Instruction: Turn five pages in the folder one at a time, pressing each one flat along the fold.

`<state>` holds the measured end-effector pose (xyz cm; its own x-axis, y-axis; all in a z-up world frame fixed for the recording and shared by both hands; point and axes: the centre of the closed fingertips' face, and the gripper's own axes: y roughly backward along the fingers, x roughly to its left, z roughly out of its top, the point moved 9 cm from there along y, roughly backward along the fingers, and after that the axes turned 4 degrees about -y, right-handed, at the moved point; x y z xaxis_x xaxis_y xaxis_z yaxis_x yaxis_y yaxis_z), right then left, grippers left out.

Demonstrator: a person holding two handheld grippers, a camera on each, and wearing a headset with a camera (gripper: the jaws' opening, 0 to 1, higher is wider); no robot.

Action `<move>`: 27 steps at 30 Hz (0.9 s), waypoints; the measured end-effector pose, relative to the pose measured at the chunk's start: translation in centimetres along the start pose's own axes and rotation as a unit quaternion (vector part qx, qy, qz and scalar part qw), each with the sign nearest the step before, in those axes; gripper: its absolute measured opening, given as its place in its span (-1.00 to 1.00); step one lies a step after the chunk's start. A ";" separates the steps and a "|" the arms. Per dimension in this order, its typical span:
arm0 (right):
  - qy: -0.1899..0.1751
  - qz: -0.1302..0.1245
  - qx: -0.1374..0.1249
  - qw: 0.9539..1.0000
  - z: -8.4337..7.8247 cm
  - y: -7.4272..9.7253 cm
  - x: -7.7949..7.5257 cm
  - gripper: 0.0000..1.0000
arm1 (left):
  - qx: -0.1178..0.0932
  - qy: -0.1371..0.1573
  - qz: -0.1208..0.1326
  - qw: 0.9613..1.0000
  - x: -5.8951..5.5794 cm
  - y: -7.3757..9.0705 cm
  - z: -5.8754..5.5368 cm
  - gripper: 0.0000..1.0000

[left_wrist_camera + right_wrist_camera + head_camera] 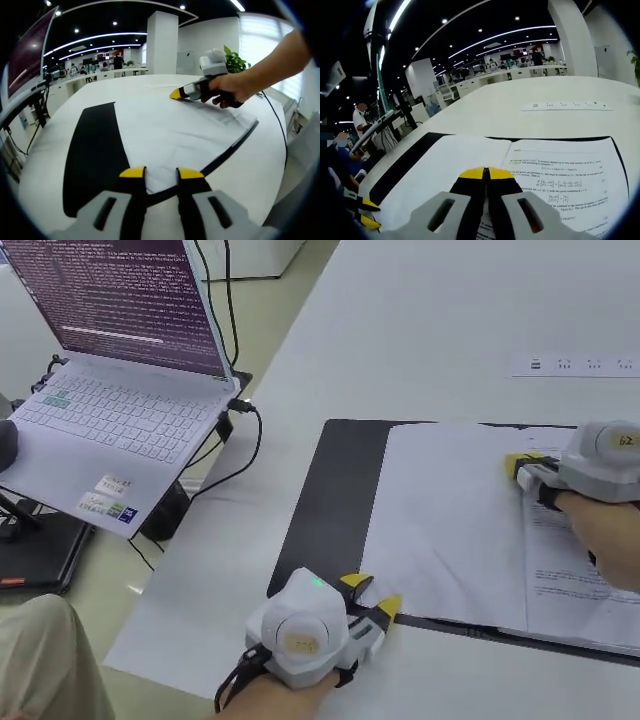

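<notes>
Resting on folder (pixel 330 500), right gripper (pixel 522 468) closed, left gripper (pixel 372 594) parted, laptop (pixel 120 410) beside, power strip (pixel 575 365) beyond.

Open-plan office with curved ceiling strip lights (pixel 100 36), white column (pixel 162 42), white workbench (pixel 450 320)

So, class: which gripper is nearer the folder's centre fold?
Right. The right gripper sits at the fold; the left gripper is at the near edge of the folder, by the blank page corner.

Your left gripper (pixel 372 595) sits bottom middle of the head view, jaws a bit apart. Your right gripper (pixel 522 466) is at the right edge, jaws pinched together, pointing left.
</notes>
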<state>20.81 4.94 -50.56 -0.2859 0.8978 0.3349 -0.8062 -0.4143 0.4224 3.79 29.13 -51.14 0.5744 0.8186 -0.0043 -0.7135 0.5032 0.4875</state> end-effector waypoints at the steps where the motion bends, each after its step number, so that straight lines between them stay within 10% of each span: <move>1: 0.000 0.000 0.001 1.000 -0.1 0.4 0.3 -1.00 | 0.000 -0.001 0.000 1.000 0.0 0.0 0.0 -0.55; 27: -0.018 0.008 0.012 1.000 -2.5 5.7 2.7 -1.00 | 0.002 -0.002 -0.001 1.000 0.1 0.0 -0.1 -0.55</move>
<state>14.10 5.33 -49.39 -0.2794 0.8852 0.3719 -0.7883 -0.4327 0.4374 3.84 29.22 -51.21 0.5782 0.8159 -0.0017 -0.7102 0.5043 0.4913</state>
